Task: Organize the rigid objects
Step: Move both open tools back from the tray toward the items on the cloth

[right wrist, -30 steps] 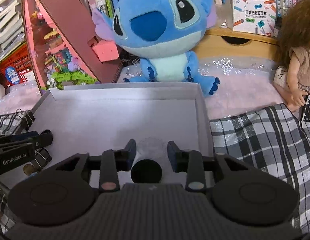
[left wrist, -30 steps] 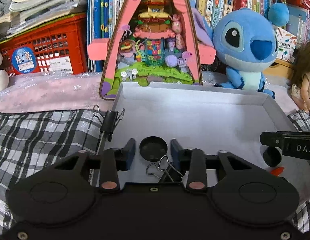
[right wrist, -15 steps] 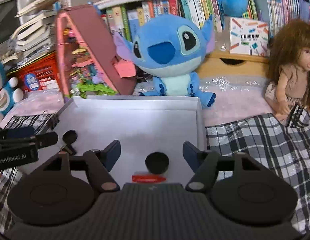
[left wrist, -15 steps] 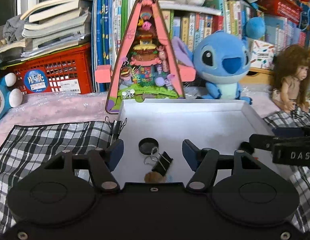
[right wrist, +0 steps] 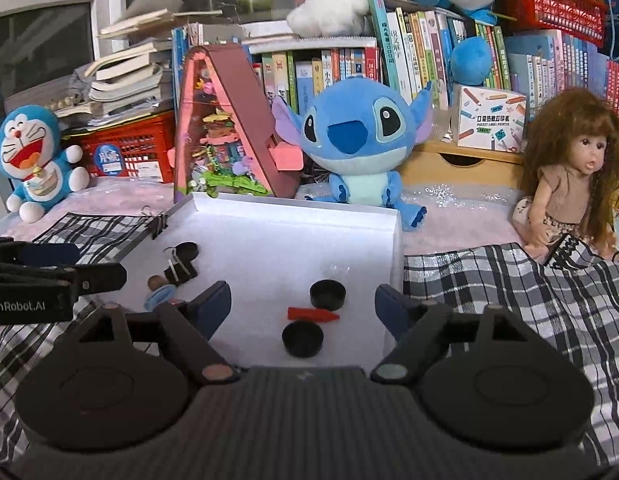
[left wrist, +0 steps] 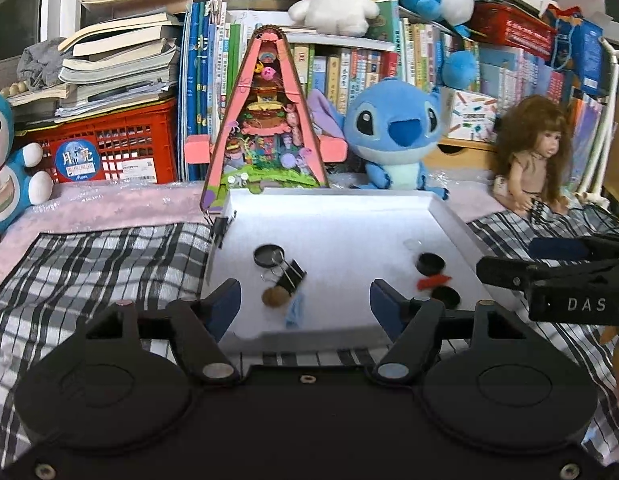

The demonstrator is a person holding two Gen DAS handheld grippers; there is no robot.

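The left tool (left wrist: 305, 300) is sitting low in the middle of its own view, its jaws opening with nothing gripped between them; the white tray (left wrist: 333, 200) is lying beyond it on a checked cloth (left wrist: 101, 256), and the tool's black body is hiding the tray's near edge. In the left half of the tray a black round lid (left wrist: 268, 255) is lying next to a black binder clip (left wrist: 290, 277), whose wire handles are overlapping the lid; just below them a small brown round thing (left wrist: 274, 298) and a pale blue piece (left wrist: 295, 312) are blurred, so what they are is hard to tell. Another binder clip (left wrist: 220, 227) is clamped on the tray's left rim.

The right tool (right wrist: 303, 300) is likewise low in the middle of its view, jaws opening and holding nothing; through the gap a black cap (right wrist: 327, 294), a red piece (right wrist: 312, 314) and a second black cap (right wrist: 302, 339) are lying in the right half of the tray, close together in a short line; a faint clear disc (right wrist: 336, 268) above them is barely visible against the white. Each tool is poking into the other's view from the side, cut off by the frame edge.

Behind the tray a blue plush toy (right wrist: 357, 144) is sitting beside a pink triangular toy house (left wrist: 265, 120); a doll (right wrist: 573, 176) is at the right, partly cropped.
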